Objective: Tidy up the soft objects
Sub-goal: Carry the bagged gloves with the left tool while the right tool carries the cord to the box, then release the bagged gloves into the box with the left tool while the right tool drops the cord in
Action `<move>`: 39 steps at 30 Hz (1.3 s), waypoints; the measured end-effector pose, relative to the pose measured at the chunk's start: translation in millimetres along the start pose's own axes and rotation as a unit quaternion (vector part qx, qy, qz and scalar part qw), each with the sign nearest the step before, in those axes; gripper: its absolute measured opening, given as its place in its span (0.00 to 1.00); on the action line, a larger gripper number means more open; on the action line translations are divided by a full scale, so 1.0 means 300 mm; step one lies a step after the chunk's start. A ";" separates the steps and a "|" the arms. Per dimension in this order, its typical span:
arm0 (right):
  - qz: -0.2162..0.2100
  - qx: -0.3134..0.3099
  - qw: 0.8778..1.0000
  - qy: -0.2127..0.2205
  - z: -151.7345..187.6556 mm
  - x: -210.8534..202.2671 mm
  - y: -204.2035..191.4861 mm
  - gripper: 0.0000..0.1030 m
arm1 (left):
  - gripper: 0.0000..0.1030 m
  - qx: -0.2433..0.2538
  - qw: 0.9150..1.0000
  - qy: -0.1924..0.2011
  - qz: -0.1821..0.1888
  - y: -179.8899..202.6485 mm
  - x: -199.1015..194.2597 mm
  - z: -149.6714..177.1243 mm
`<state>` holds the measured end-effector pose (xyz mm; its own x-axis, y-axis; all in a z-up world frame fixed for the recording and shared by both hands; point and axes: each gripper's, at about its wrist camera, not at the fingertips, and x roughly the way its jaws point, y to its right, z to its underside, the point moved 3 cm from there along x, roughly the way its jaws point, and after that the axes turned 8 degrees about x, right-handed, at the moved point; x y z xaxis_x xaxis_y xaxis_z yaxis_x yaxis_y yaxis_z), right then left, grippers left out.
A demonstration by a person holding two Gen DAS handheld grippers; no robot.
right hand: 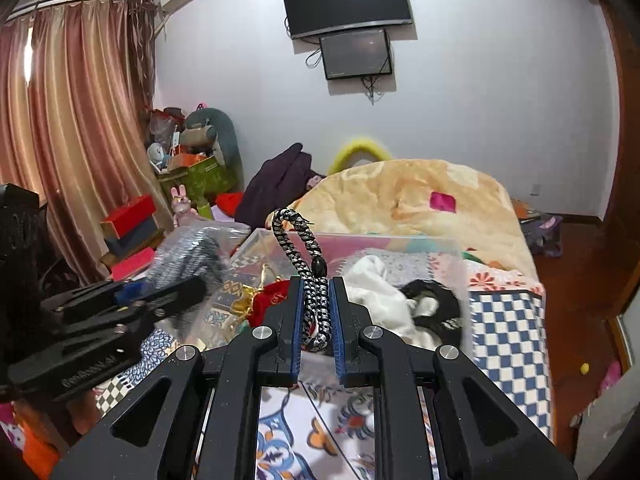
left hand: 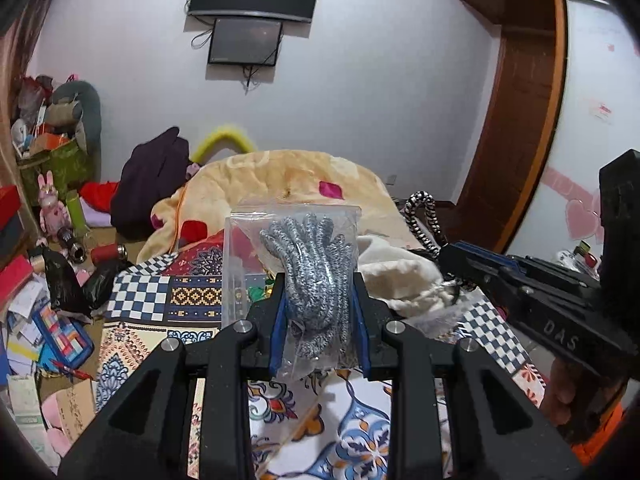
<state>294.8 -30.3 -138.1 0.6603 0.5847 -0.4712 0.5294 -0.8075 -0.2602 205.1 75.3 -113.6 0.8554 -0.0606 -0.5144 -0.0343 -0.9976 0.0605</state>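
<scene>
- Left gripper (left hand: 319, 312), centre of the left wrist view: jaws are closed on a clear plastic bag (left hand: 240, 260) with grey knit gloves (left hand: 316, 264) inside; the bag is held upright above the patterned bedspread (left hand: 160, 300).
- Right gripper (right hand: 316, 320), centre of the right wrist view: jaws are narrowed onto a black-and-white braided cord (right hand: 298, 240); the cord's loop is seen arching up and to the left above the fingertips.
- Clear plastic bin (right hand: 452, 248) is seen just behind the cord, mid-frame; a white cloth (right hand: 372, 280), a black item (right hand: 436, 300) and a red pouch (right hand: 272, 296) are lying in it.
- Right gripper is also seen at right edge of the left view (left hand: 452, 256), beside the white cloth (left hand: 396, 276).
- Yellow blanket (right hand: 400, 196) is piled behind the bin; two wall screens (right hand: 348, 0) are mounted at upper centre.
</scene>
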 end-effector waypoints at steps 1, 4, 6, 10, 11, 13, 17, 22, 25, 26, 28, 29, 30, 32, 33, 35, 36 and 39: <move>0.003 0.001 1.000 -0.003 0.003 0.013 -0.003 0.11 | 0.28 -0.006 1.000 -0.004 0.001 -0.010 0.018 0.002; 0.003 0.006 1.000 -0.023 0.014 0.071 0.001 0.11 | 0.28 -0.018 1.000 -0.015 0.000 -0.030 0.068 0.007; 0.005 0.007 0.999 -0.038 0.028 0.108 0.005 0.11 | 0.28 -0.022 0.999 -0.026 0.001 -0.040 0.106 0.013; 0.011 0.001 0.998 -0.057 0.058 0.154 0.006 0.12 | 0.28 -0.025 0.999 -0.047 0.001 -0.048 0.169 0.034; 0.010 0.001 0.998 -0.062 0.064 0.163 0.006 0.13 | 0.29 -0.030 0.998 -0.053 0.003 -0.051 0.183 0.041; 0.010 -0.001 0.998 -0.069 0.079 0.175 0.005 0.15 | 0.30 -0.035 0.998 -0.054 0.006 -0.051 0.191 0.048; 0.016 -0.007 0.997 -0.078 0.098 0.178 0.002 0.21 | 0.40 -0.028 0.998 -0.056 -0.006 -0.045 0.192 0.058; 0.015 -0.004 0.997 -0.081 0.093 0.150 0.017 0.33 | 0.49 -0.032 0.998 -0.053 -0.005 -0.056 0.163 0.066; 0.012 -0.002 0.998 -0.069 0.077 0.102 0.019 0.39 | 0.52 -0.033 0.998 -0.045 0.000 -0.058 0.126 0.059; 0.012 -0.002 0.998 -0.063 0.068 0.085 0.018 0.40 | 0.52 -0.030 0.999 -0.040 0.001 -0.052 0.105 0.055; 0.010 -0.003 0.999 -0.051 0.052 0.054 0.014 0.41 | 0.52 -0.023 0.999 -0.029 -0.001 -0.042 0.063 0.042; 0.009 -0.004 0.999 -0.044 0.044 0.031 0.011 0.41 | 0.52 -0.018 1.000 -0.022 -0.001 -0.033 0.037 0.035; 0.007 -0.005 0.999 -0.037 0.034 0.009 0.007 0.41 | 0.52 -0.015 1.000 -0.017 -0.002 -0.030 0.022 0.025; 0.003 -0.007 1.000 -0.016 0.011 -0.052 -0.003 0.41 | 0.52 -0.006 1.000 0.003 -0.003 -0.009 -0.043 0.001; 0.003 -0.008 1.000 -0.007 0.002 -0.072 -0.008 0.41 | 0.52 -0.003 1.000 0.010 -0.004 -0.003 -0.063 -0.009; 0.001 -0.010 1.000 0.014 -0.020 -0.133 -0.015 0.41 | 0.52 0.005 0.999 0.032 -0.004 0.020 -0.131 -0.036; 0.000 -0.010 1.000 0.024 -0.030 -0.164 -0.017 0.41 | 0.52 0.009 0.999 0.042 -0.006 0.029 -0.160 -0.049; -0.002 -0.009 0.999 0.053 -0.059 -0.248 -0.025 0.43 | 0.59 0.024 0.997 0.074 -0.019 0.064 -0.255 -0.082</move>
<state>251.2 -66.3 -86.1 0.7106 0.5929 -0.3788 0.5402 -0.8047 -0.2462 151.5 61.7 -52.1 0.9236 -0.0208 -0.3829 -0.0226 -0.9997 0.0000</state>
